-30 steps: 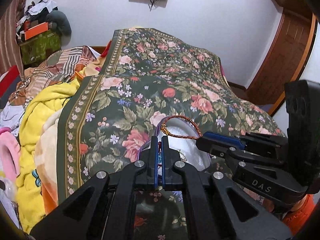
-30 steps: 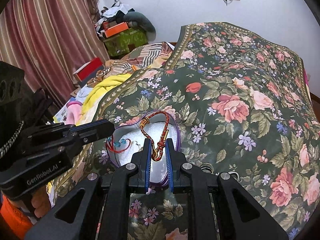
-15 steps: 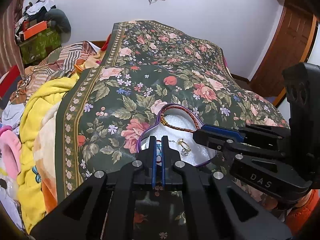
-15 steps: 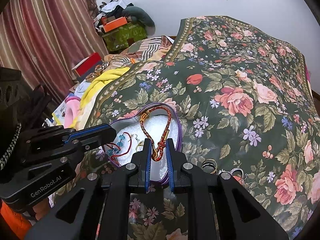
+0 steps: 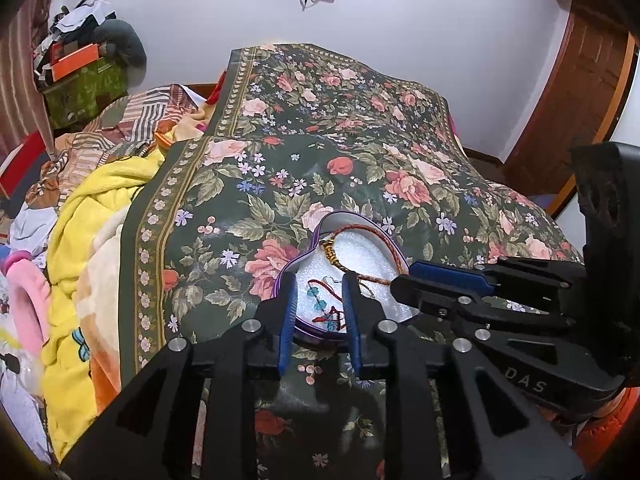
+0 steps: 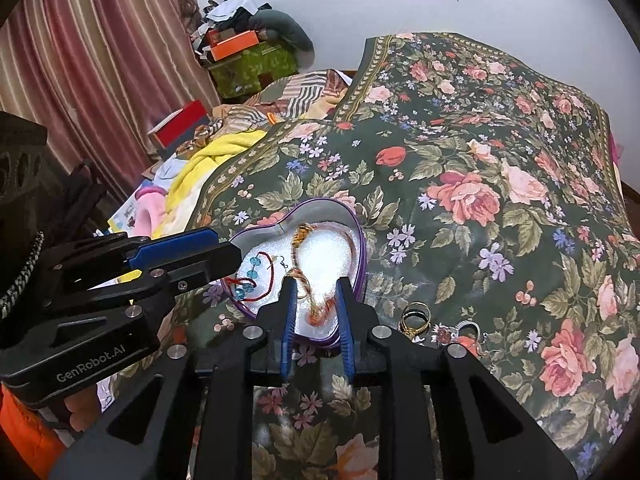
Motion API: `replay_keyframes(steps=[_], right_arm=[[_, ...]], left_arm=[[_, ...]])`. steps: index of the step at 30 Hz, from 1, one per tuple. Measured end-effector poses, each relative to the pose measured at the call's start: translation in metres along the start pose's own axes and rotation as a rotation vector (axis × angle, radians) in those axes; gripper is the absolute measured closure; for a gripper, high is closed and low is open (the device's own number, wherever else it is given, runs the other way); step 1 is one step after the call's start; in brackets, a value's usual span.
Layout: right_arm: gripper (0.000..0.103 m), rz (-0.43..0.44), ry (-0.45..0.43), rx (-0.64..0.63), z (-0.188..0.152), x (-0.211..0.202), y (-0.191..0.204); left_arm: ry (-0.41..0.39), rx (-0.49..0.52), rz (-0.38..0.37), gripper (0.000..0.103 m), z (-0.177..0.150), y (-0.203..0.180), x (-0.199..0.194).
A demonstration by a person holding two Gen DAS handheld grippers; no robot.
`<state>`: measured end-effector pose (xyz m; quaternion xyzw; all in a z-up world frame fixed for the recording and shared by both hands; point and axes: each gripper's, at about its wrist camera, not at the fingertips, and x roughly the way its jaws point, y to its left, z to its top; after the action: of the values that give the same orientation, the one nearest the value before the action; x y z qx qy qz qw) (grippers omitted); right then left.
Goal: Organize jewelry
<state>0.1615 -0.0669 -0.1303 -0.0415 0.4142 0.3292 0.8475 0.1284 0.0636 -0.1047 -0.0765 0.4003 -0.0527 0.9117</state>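
A heart-shaped purple tin (image 6: 360, 240) with white foam lining sits on the floral bedspread; it also shows in the left wrist view (image 5: 288, 270). A red and gold braided cord bracelet (image 6: 300, 240) and a red string with blue beads (image 6: 250, 276) lie inside it. My right gripper (image 6: 314, 288) is open over the tin's near edge, straddling the cord's end. My left gripper (image 5: 318, 284) is open over the beaded string (image 5: 320, 300). Gold rings (image 6: 416, 318) and a small trinket (image 6: 466, 330) lie on the bedspread right of the tin.
The floral bedspread (image 6: 480, 160) covers the bed. Yellow and striped blankets (image 5: 92, 208) are piled on the left. Boxes and clothes (image 6: 248, 56) stand by the curtain at the back left. A wooden door (image 5: 580, 92) is at the right.
Both grippers have opened and let go: the braided cord and the beaded string now lie loose in the tin. Both cameras sit slightly higher over the tin.
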Motion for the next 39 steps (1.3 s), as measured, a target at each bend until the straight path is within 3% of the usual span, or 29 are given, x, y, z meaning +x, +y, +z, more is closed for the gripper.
replay_keyframes(steps=[3, 13, 21, 27, 39], right_arm=[[0.074, -0.009, -0.019, -0.001, 0.0, -0.008, 0.001], [0.074, -0.045, -0.093, 0.023, 0.002, -0.044, -0.011], [0.074, -0.121, -0.138, 0.079, -0.011, -0.08, -0.038], [0.074, -0.188, -0.111, 0.124, -0.032, -0.089, -0.063], [0.074, -0.196, -0.065, 0.19, -0.06, -0.091, -0.095]], left_arm=[[-0.006, 0.006, 0.005, 0.076, 0.001, -0.003, -0.005], [-0.045, 0.031, 0.016, 0.072, 0.006, -0.015, -0.028], [-0.059, 0.06, -0.006, 0.069, 0.005, -0.033, -0.039], [-0.018, 0.097, -0.038, 0.068, -0.005, -0.058, -0.028], [0.122, 0.162, -0.121, 0.067, -0.032, -0.106, 0.014]])
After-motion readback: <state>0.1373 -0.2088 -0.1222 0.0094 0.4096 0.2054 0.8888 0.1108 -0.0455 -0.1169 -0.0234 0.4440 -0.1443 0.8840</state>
